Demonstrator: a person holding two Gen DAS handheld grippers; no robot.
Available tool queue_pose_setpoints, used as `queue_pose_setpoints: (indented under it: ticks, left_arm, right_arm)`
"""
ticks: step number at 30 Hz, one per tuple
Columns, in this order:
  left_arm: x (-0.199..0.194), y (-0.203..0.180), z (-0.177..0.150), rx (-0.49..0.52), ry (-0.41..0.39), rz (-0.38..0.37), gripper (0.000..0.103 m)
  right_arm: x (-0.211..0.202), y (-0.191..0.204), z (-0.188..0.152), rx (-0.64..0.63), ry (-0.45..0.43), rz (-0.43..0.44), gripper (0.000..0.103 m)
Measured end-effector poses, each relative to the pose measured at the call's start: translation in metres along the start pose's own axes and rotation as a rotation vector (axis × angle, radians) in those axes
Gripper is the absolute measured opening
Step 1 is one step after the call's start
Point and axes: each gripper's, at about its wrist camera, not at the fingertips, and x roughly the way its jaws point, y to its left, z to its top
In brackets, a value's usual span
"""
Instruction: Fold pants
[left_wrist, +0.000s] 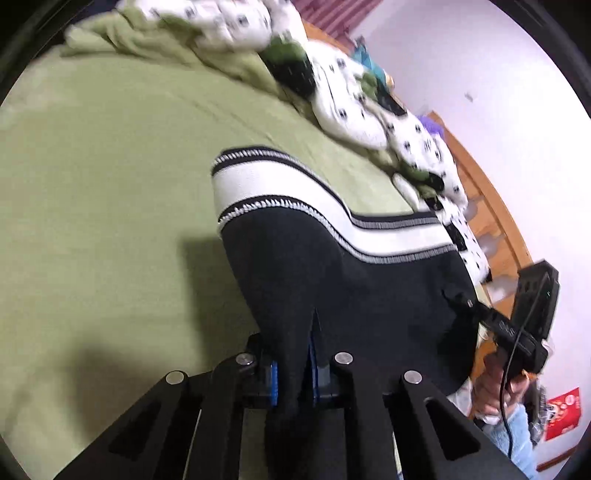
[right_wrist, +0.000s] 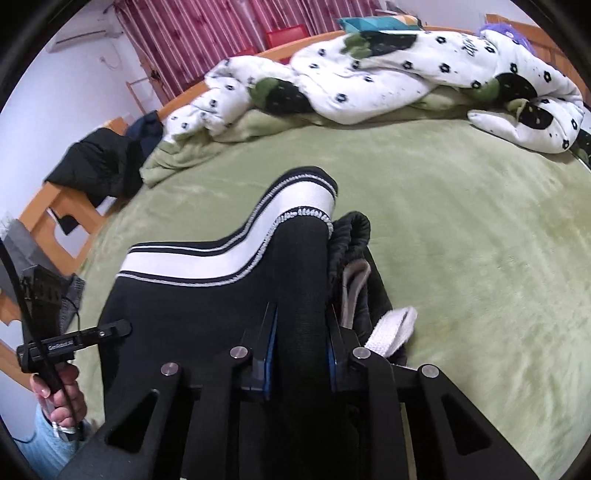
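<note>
Black pants (left_wrist: 332, 273) with a broad white side stripe edged in grey stitching lie on the green bed cover (left_wrist: 110, 184). My left gripper (left_wrist: 293, 365) is shut on a bunched fold of the black cloth, which runs up between its blue pads. In the right wrist view the same pants (right_wrist: 207, 295) are lifted in a fold, and my right gripper (right_wrist: 299, 354) is shut on a thick roll of the black fabric. The waistband with a white drawstring (right_wrist: 391, 328) lies just right of that grip. Each view shows the other gripper held by a hand at the cloth's far edge.
A white duvet with black flowers (right_wrist: 388, 74) is heaped along the bed's far side. A wooden bed frame (left_wrist: 491, 206) borders it. Dark clothes hang over a wooden chair (right_wrist: 96, 162) to the left, with red curtains (right_wrist: 221, 29) behind.
</note>
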Motion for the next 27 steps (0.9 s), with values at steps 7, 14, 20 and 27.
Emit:
queue_pose_setpoints:
  ticks: [7,14,20,27]
  left_arm:
    - [-0.092,0.069,0.019,0.033,-0.060,0.245,0.012]
    - [-0.058,0.156,-0.002,-0.097,0.049,0.294,0.037]
    - [-0.064,0.140,-0.006,0.012,0.029,0.380,0.044]
    - [-0.080,0.141,-0.001,-0.003,-0.017,0.355,0.050]
  right_arm:
    - [0.043,0.108,-0.025,-0.013,0.008,0.218,0.020]
    - [0.106,0.096,-0.053,0.006,0.043,0.110,0.023]
    - [0.090,0.112,-0.038,-0.098,0.075,0.012,0.037]
    - [0.123,0.122,0.014,-0.086,0.036,-0.051,0.047]
